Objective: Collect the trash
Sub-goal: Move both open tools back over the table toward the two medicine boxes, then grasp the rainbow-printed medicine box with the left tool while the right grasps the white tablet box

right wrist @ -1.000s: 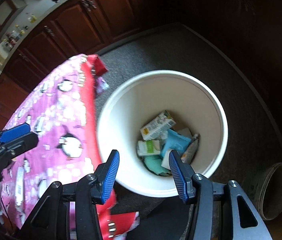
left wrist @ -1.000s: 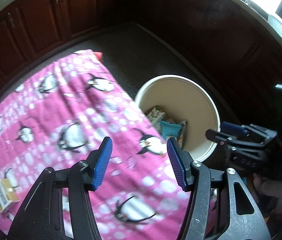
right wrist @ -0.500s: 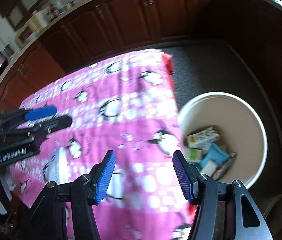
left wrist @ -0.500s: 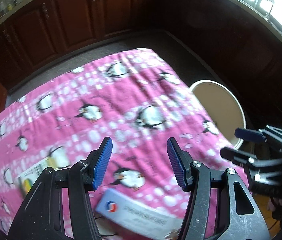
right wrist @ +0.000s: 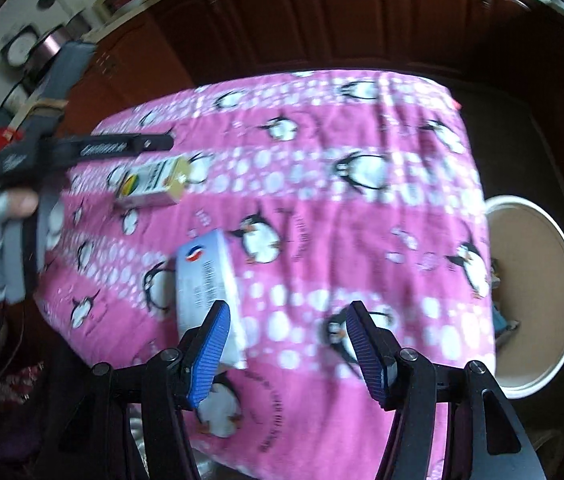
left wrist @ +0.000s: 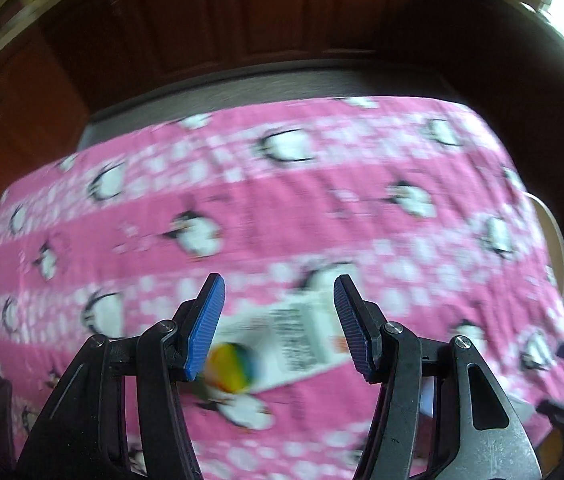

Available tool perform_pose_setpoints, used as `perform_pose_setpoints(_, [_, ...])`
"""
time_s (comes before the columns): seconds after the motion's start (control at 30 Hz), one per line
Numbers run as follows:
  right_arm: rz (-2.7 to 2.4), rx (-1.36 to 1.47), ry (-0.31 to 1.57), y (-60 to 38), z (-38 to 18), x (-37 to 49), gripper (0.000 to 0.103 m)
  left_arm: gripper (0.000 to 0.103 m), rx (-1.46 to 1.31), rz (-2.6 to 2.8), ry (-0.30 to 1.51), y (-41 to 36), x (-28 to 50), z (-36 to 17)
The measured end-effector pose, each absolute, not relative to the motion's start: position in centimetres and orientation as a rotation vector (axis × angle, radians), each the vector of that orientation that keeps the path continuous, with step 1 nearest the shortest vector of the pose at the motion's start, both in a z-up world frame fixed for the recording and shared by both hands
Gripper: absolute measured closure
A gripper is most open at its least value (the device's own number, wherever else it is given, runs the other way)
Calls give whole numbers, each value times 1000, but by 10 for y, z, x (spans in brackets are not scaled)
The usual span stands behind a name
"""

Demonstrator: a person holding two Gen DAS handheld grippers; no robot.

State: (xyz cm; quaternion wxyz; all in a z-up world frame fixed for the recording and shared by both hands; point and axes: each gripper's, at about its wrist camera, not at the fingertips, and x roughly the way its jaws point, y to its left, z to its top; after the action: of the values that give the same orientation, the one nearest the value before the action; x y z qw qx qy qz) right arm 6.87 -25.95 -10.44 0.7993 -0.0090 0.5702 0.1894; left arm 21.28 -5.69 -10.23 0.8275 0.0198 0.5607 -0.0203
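Left gripper (left wrist: 278,328): blue ribbed pads apart, nothing pressed between them; it points steeply down over a small white carton with a round rainbow-coloured logo and a tan end panel (left wrist: 282,344). In the left wrist view the carton lies flat, just below the pads, blurred; dark print lines and an orange mark show on its white face. In the right wrist view the same carton (right wrist: 152,184) lies near the left edge of the tabletop, just beneath the left gripper (right wrist: 154,143), whose handle a hand in a pale sleeve (right wrist: 14,216) grips.

Right gripper (right wrist: 286,344): jaws apart, empty, and they have just been opening. A white flat packet with a red-and-blue round emblem and grey print (right wrist: 208,284) lies on the tabletop beside the left pad, partly behind it; contact cannot be judged.

Tabletop cover: pink cloth with white dots and black-and-white penguins (right wrist: 322,208).

Round white plastic bin with a beige inside (right wrist: 538,292) stands on the floor beyond the right edge of the tabletop; some teal items show at its bottom.
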Motion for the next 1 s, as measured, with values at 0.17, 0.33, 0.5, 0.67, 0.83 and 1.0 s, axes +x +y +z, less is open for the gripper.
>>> perform_pose_setpoints(0.17, [538, -56, 1247, -225, -104, 67, 44, 48, 4, 62, 1223, -14, 221, -120])
perform_pose_setpoints(0.33, [680, -29, 1312, -184, -120, 73, 44, 48, 12, 90, 1272, 0, 228, -140])
perform_pose_setpoints(0.5, [696, 12, 1342, -157, -144, 92, 44, 48, 3, 65, 1312, 9, 217, -150])
perform_pose_setpoints(0.67, [643, 61, 1342, -159, -144, 115, 44, 48, -10, 8, 1346, 12, 177, -148])
perform_pose_setpoints(0.83, [767, 74, 1397, -149, -146, 109, 44, 48, -54, -24, 1358, 17, 142, -151])
perform_pose_setpoints(1.0, [653, 97, 1356, -158, -152, 118, 46, 48, -105, -43, 1347, 14, 117, -144])
